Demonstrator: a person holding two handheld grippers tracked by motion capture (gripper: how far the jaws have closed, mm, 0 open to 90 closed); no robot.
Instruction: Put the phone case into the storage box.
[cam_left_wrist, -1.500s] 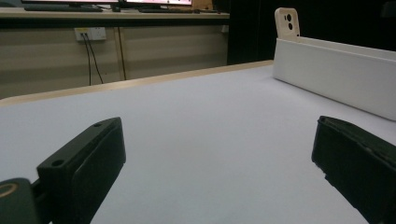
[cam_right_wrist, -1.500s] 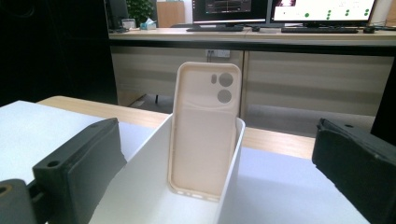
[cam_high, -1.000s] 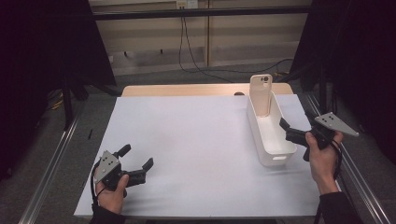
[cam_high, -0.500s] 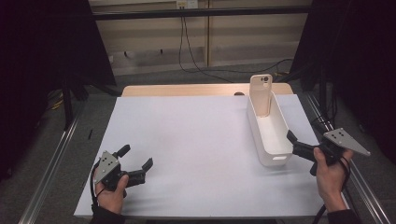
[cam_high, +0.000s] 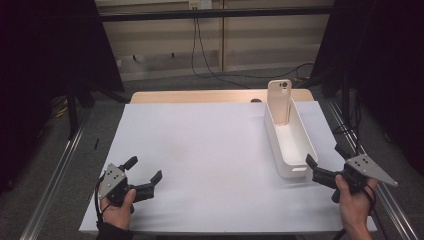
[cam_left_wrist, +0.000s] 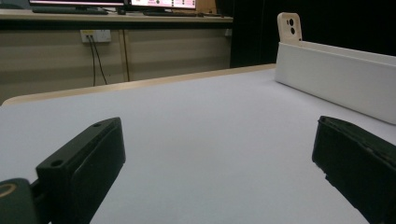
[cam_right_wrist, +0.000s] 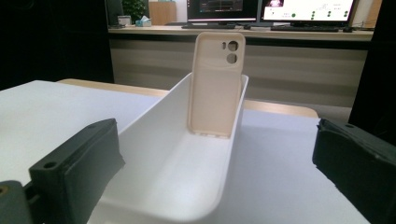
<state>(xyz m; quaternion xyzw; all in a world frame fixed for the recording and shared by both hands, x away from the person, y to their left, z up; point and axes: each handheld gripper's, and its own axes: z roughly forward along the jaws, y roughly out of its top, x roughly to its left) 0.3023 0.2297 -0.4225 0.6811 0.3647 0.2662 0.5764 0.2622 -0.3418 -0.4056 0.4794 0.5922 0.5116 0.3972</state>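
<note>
beige phone case (cam_right_wrist: 216, 84) leans upright in smooth white oblong bin (cam_right_wrist: 159, 186); both grippers' jaws gape, empty.

High view: above my side, looking forward and down.
My gripper views: low, close to the table.
Shared: white bin (cam_high: 290, 141), phone case (cam_right_wrist: 215, 74).

dark curtains (cam_high: 45, 75); beige wall panels (cam_high: 165, 45); monitors (cam_right_wrist: 303, 9) on a desk
</note>
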